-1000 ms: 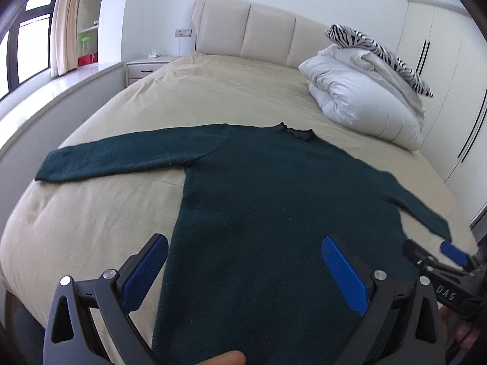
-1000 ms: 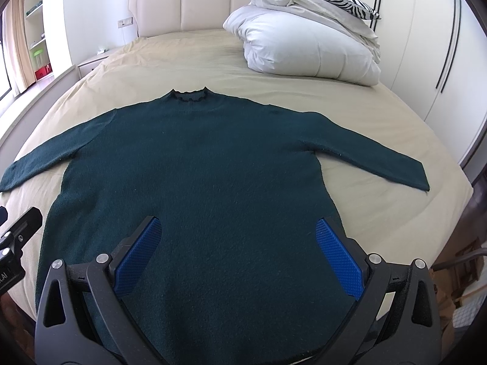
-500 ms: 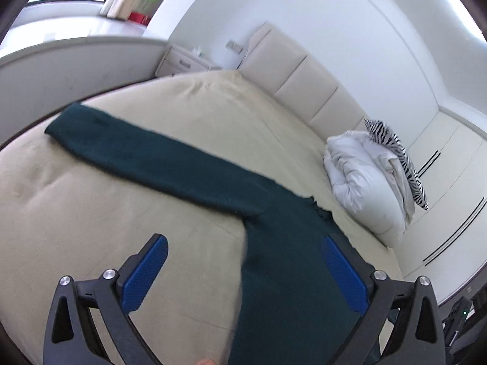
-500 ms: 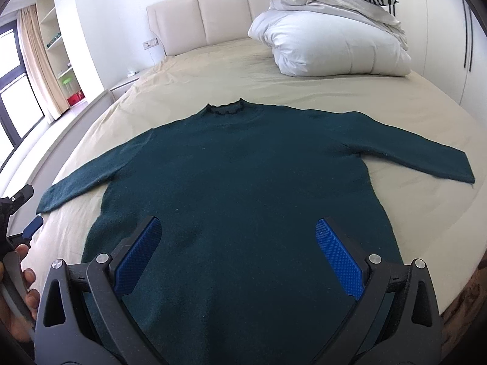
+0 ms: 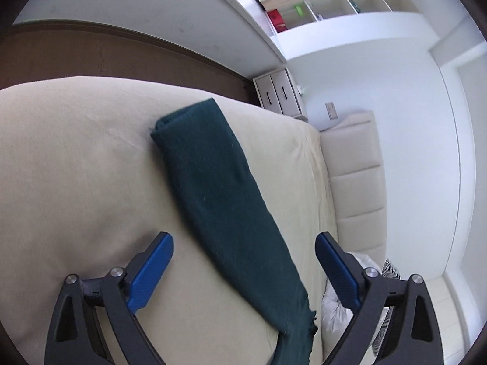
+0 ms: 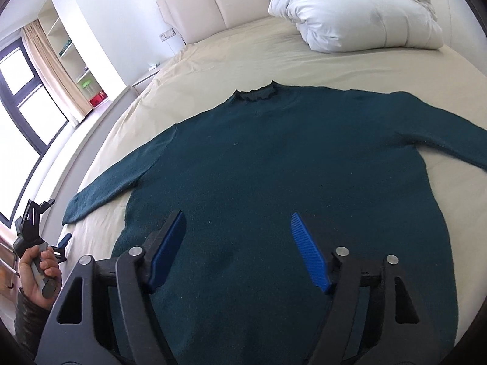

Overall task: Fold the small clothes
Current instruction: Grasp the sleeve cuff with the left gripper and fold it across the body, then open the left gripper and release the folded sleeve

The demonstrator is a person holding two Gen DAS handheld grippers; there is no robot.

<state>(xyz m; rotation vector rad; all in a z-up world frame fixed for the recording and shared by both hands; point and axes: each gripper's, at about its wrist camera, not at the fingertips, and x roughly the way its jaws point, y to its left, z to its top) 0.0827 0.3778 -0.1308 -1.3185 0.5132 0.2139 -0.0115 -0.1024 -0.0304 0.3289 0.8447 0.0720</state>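
Left tongs point(image 5: 243, 266) and right tongs point(image 6: 239, 245) apart, just closing, ungripping above flat sweater point(image 6: 274, 167).

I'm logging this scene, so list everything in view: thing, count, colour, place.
sweater: one, dark green, flat on the bed, sleeves spread
bed: one, beige cover
headboard: one, cream, padded
duvet: one, white, bundled near the headboard
nightstand: one, white, beside the bed
shelves: white, by the curtain
left gripper: black, blue pads, jaws just closing a little, astride the sleeve
right gripper: same, jaws just closing, over the hem
left hand: holding its handle
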